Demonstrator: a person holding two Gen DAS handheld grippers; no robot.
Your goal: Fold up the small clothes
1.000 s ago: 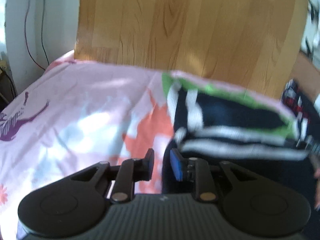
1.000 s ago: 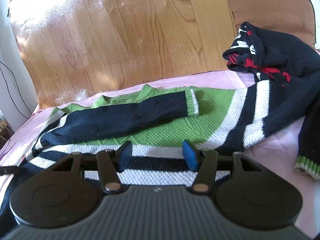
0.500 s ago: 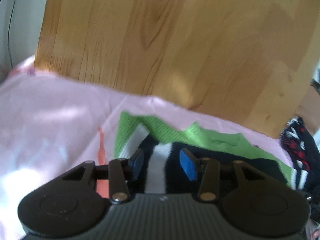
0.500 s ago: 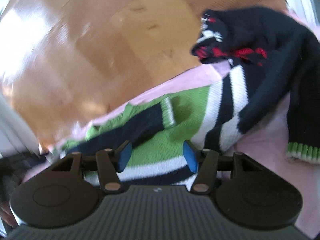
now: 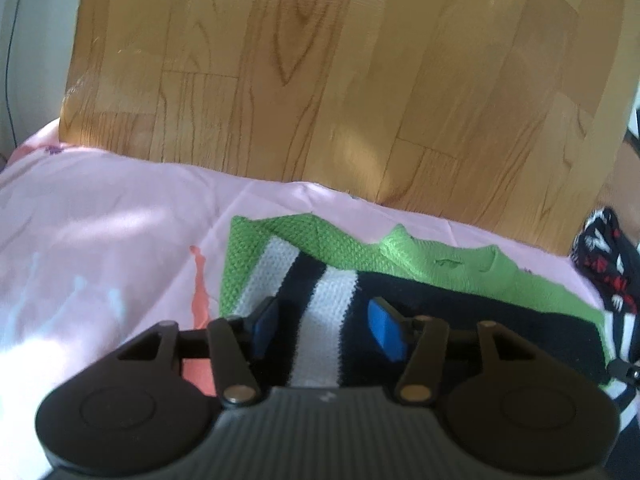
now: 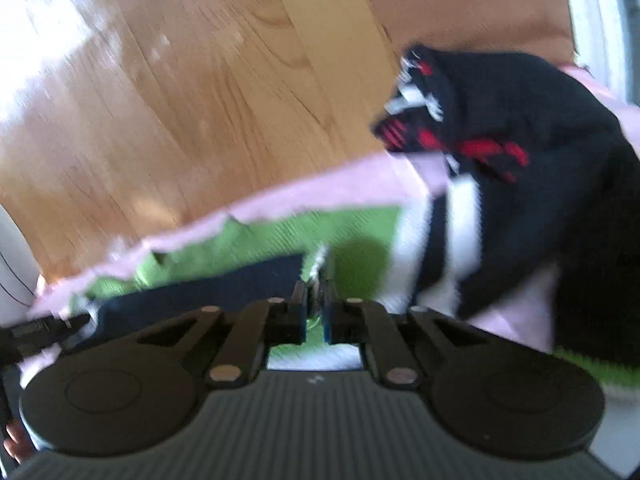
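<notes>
bed sheet (image 5: 120, 208), pink, carries two garments | striped sweater (image 5: 448, 276) lies flat, its sleeve folded across | dark red-patterned garment (image 6: 520, 120) heaped, whole only in right view | left tool (image 5: 324, 326) opening, pads clear above the stripes | right tool (image 6: 315, 312) clenched on sleeve cuff (image 6: 318, 266)

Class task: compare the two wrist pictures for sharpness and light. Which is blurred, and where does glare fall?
Left wrist: fairly sharp, knit of the sweater readable, soft sun patches on the sheet. Right wrist: motion-smeared throughout, white glare on the floor at upper left.
</notes>
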